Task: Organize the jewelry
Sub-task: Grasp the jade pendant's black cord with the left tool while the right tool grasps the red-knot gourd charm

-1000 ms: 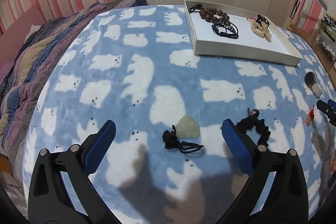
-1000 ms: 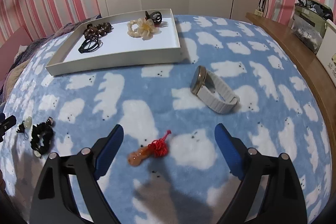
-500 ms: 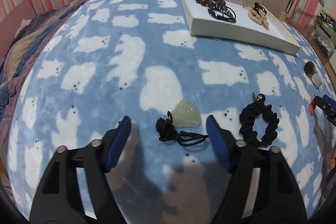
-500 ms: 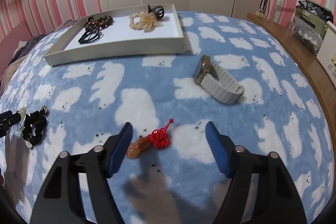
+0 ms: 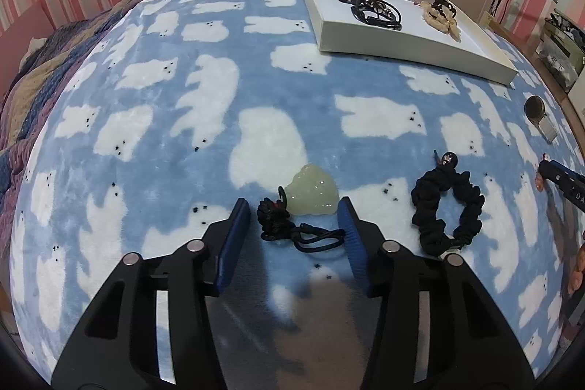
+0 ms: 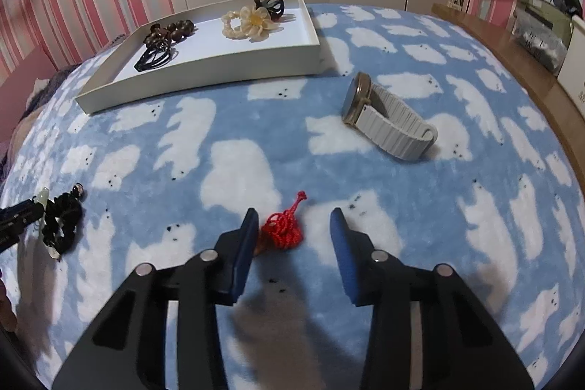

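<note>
Jade pendant (image 5: pixel 312 190) and its black cord are lying on the bed's blanket between the half-open left tool (image 5: pixel 294 220), jaws just closing, untouched; right tool (image 6: pixel 290 231) is likewise closing around red-knotted charm (image 6: pixel 281 233)

Right gripper (image 6: pixel 292 225) low over the blue bear-print blanket (image 6: pixel 365 317), jaws just closing, red knotted charm (image 6: pixel 282 232) between them, untouched on its right side. White-strap watch (image 6: pixel 387 119) beyond. White tray (image 6: pixel 204 72) farther back, holding 4 pieces.
</note>
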`<state>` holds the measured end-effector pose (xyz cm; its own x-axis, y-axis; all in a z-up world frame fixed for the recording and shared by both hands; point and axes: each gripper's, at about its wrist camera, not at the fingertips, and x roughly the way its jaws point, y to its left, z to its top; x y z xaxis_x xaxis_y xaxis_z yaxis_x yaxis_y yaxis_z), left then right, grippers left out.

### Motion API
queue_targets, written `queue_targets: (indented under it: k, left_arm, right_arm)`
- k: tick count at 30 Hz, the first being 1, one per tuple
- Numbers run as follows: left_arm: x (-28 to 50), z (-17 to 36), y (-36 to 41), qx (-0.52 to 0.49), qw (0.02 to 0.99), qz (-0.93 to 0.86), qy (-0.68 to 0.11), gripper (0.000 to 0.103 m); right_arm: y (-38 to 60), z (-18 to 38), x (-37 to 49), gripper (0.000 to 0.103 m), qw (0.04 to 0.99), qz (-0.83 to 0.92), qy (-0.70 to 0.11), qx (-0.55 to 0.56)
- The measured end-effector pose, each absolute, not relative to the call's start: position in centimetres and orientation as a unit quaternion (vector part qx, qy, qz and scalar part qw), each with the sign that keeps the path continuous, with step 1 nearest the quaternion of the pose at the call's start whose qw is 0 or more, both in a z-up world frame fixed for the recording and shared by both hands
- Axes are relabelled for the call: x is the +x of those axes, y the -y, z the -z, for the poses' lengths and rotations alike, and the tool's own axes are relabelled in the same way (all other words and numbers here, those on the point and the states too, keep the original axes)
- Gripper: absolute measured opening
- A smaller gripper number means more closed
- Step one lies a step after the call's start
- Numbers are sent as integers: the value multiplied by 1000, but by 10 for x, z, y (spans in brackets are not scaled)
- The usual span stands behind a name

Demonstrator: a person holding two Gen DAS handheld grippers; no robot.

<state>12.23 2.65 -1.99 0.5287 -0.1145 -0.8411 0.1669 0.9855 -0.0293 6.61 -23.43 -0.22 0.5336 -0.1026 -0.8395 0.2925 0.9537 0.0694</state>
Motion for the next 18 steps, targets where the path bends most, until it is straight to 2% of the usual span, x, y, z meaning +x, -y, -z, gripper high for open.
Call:
queue_targets:
  k: [4,10,18]
  left_arm:
    - [122,21,-27,28,874,80,-479,47]
    - [122,21,-27,29,874,82,-478,46]
    - [121,20,-27,28,875,81,-477,43]
  right_arm:
    - [241,6,69,32,862,106,-477,137]
    - [234,8,74,15,863,100,-479,128]
    - [224,5,77,11,870,93,-475,95]
